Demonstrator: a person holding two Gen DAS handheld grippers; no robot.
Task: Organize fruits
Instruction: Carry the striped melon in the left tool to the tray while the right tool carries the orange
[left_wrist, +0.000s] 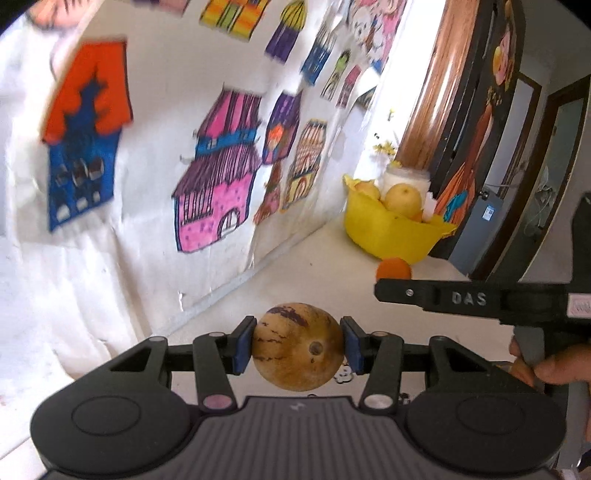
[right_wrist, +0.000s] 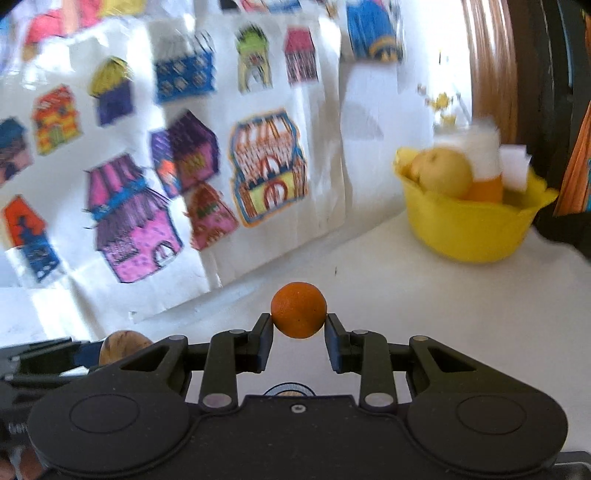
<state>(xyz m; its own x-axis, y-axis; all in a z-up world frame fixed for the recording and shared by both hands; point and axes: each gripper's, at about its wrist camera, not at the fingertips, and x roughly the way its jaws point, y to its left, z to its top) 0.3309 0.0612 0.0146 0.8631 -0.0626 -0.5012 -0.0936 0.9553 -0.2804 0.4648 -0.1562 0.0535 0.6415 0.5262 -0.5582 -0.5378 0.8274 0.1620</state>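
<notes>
left gripper: its jaws are clamping a round tan fruit with purple streaks between the blue pads, low in the middle of the left wrist view
right gripper: its jaws are pinching a small orange by its lower sides, just below the centre of the right wrist view
right gripper seen from the left: its black body marked DAS is reaching in from the right edge, with the orange peeking out above its tip
hand: fingers are wrapping the right gripper's handle at the lower right of the left wrist view
streaked fruit seen from the right: it is showing at the lower left, partly hidden behind the gripper body
counter: a white surface is stretching under both grippers toward the wall
yellow bowl: it is sitting on the counter at the right of the right wrist view, well apart from both held fruits, and at middle right of the left wrist view
bowl contents: a pale yellow round fruit and an orange piece are lying inside
white jar: it is standing just behind the bowl
wall: white sheets with coloured house drawings are covering the left and upper parts of both views
wooden door frame: it is rising at the upper right
</notes>
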